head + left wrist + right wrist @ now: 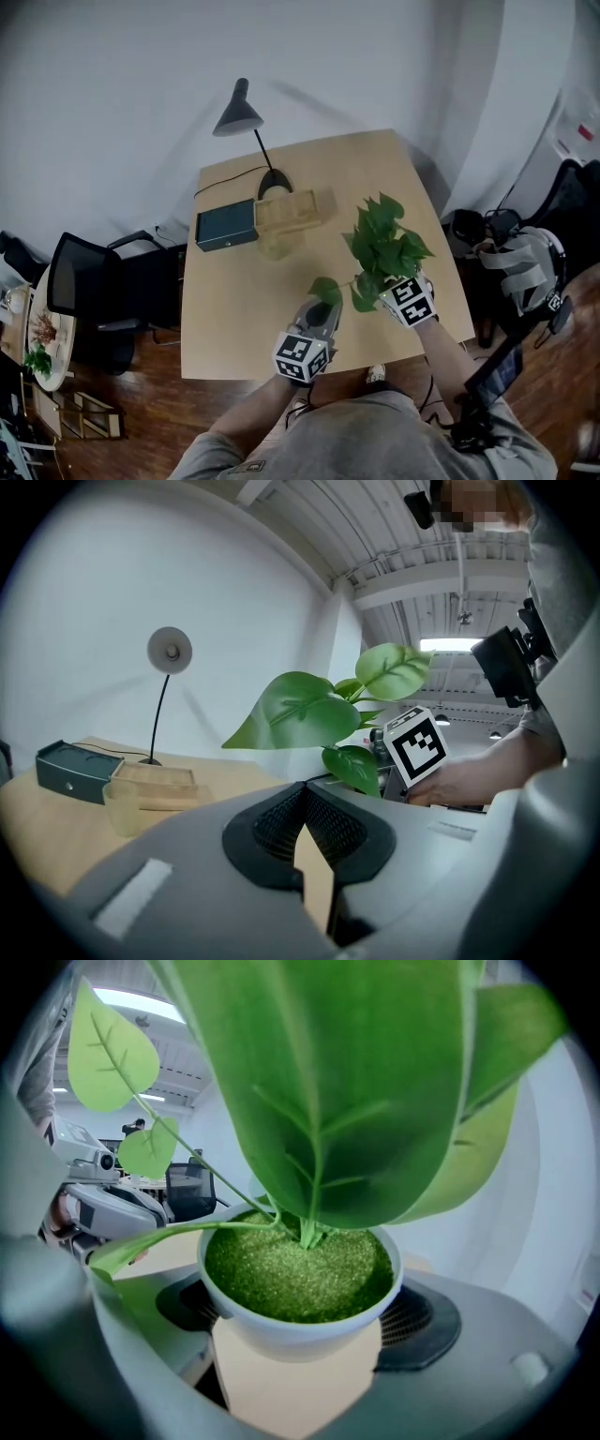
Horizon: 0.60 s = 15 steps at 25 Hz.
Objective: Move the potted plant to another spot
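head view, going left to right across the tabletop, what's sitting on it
dark box → wooden tray → potted plant

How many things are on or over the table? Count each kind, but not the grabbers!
lamp: 1
dark box: 1
wooden tray: 1
cup: 1
potted plant: 1
Total: 5
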Each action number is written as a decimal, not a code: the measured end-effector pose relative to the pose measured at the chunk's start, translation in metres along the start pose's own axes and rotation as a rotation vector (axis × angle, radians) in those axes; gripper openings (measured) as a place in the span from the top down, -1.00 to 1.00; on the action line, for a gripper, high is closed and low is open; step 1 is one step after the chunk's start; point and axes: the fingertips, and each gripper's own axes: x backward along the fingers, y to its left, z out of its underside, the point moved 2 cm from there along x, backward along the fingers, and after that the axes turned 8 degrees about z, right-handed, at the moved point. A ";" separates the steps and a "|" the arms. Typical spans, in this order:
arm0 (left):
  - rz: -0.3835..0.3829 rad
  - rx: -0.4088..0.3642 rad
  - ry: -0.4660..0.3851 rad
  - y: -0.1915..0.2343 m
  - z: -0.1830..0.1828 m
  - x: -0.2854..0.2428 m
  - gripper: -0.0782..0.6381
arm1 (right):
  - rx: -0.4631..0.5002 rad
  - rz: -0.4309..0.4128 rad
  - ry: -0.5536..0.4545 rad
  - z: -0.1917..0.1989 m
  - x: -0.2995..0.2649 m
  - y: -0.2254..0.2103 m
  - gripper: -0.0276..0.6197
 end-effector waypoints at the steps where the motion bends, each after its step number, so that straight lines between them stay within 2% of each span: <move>1: -0.001 0.001 0.003 -0.003 0.000 -0.008 0.80 | -0.005 0.000 0.004 0.004 0.001 -0.008 -0.61; 9: -0.024 0.039 0.038 -0.014 0.009 -0.045 0.80 | -0.016 -0.039 0.033 0.030 -0.006 -0.035 -0.61; 15: 0.002 0.047 0.086 -0.013 0.023 -0.070 0.80 | -0.045 -0.041 0.053 0.056 -0.023 -0.051 -0.61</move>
